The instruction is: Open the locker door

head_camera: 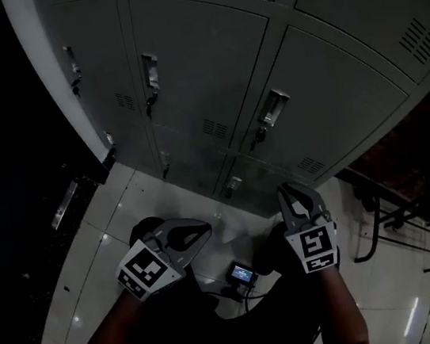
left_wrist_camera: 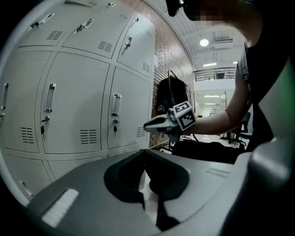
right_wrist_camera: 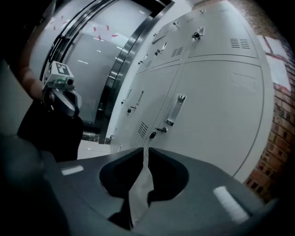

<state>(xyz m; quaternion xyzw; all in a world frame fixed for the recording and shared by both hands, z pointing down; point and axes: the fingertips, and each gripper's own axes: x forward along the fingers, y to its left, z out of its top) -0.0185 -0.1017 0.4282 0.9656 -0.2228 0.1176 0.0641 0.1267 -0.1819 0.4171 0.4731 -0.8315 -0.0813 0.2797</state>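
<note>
A bank of grey lockers point(head_camera: 208, 72) stands in front of me with all its doors closed. The nearest door point(head_camera: 325, 103) has a metal handle point(head_camera: 272, 110) and a key lock below it; the right gripper view shows that handle point(right_wrist_camera: 175, 109) and lock point(right_wrist_camera: 159, 130) straight ahead. My right gripper point(head_camera: 284, 191) hangs low before this door, well short of it, with its jaws together on nothing. My left gripper point(head_camera: 204, 229) is lower left, also shut and empty, facing further doors point(left_wrist_camera: 78, 106).
A small device with a lit screen point(head_camera: 242, 274) lies on the tiled floor between my arms. Chair and desk legs point(head_camera: 389, 213) stand at the right. A black backpack point(left_wrist_camera: 168, 94) rests by a brick wall point(left_wrist_camera: 163, 55) beyond the lockers.
</note>
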